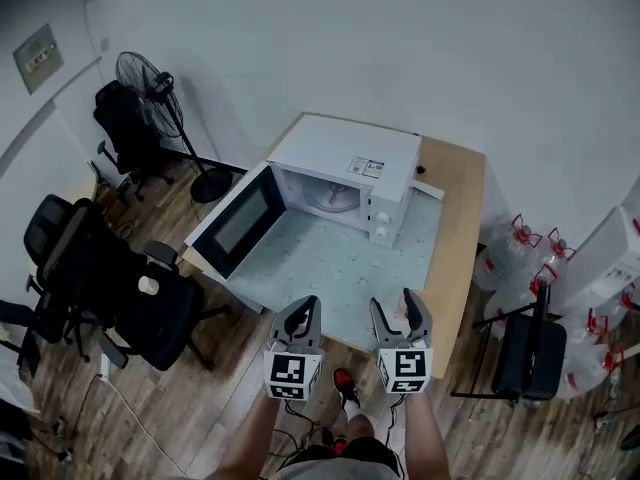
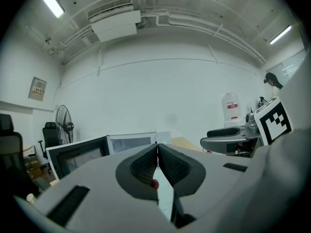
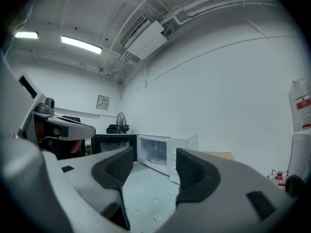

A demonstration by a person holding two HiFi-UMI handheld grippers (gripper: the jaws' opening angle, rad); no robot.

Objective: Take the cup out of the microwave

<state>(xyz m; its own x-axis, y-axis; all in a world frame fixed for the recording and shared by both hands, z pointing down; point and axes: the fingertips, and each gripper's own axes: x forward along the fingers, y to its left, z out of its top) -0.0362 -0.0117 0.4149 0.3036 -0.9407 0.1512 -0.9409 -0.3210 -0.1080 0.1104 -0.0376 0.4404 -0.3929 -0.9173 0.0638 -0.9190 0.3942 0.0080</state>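
Observation:
The white microwave [image 1: 345, 163] stands on the wooden table [image 1: 462, 218], its dark-windowed door [image 1: 238, 218] swung wide to the left. Inside I see only the glass turntable [image 1: 330, 196]; no cup shows in any view. Both grippers hang in the air at the table's near edge, pointing toward the oven. My left gripper [image 1: 305, 313] is shut, its ribbed pads [image 2: 146, 164] meeting with nothing between them. My right gripper [image 1: 398, 310] stands open and empty, and in the right gripper view its jaws frame the microwave [image 3: 163, 154] across the mat.
A pale dotted mat [image 1: 340, 268] covers the table in front of the oven. Black office chairs [image 1: 110, 278] and a standing fan [image 1: 150, 83] are on the left. Water bottles [image 1: 510, 253] and a black chair [image 1: 525, 353] stand on the right.

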